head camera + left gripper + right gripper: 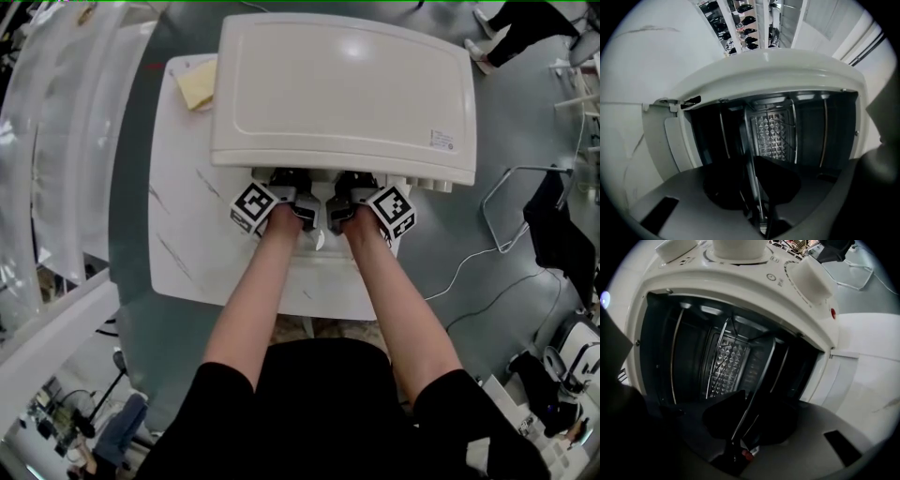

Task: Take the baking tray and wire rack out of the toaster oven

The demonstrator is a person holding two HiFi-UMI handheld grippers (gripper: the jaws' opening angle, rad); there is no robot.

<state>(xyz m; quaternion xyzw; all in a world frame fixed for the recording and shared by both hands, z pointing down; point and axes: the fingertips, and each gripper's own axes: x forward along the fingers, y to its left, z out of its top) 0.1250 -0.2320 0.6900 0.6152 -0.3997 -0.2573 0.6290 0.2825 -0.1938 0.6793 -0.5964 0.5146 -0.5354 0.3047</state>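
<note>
The white toaster oven (342, 89) stands on a white table (192, 253), and both grippers reach into its front opening side by side. In the left gripper view, rolled on its side, the wire rack (749, 140) shows edge-on as a thin metal strip running into the dark cavity. My left gripper (754, 185) (286, 185) has its black pads shut on that edge. In the right gripper view a thin rod of the rack (751, 409) passes between the pads of my right gripper (744, 422) (354, 185), which is shut on it. I cannot make out a baking tray in the dark interior.
The oven's embossed back wall (776, 133) (725, 361) shines deep inside. White knobs (808, 275) sit beside the opening. A yellow cloth (197, 84) lies on the table's far left corner. A cable (483, 253) and a chair frame (525, 202) are on the floor to the right.
</note>
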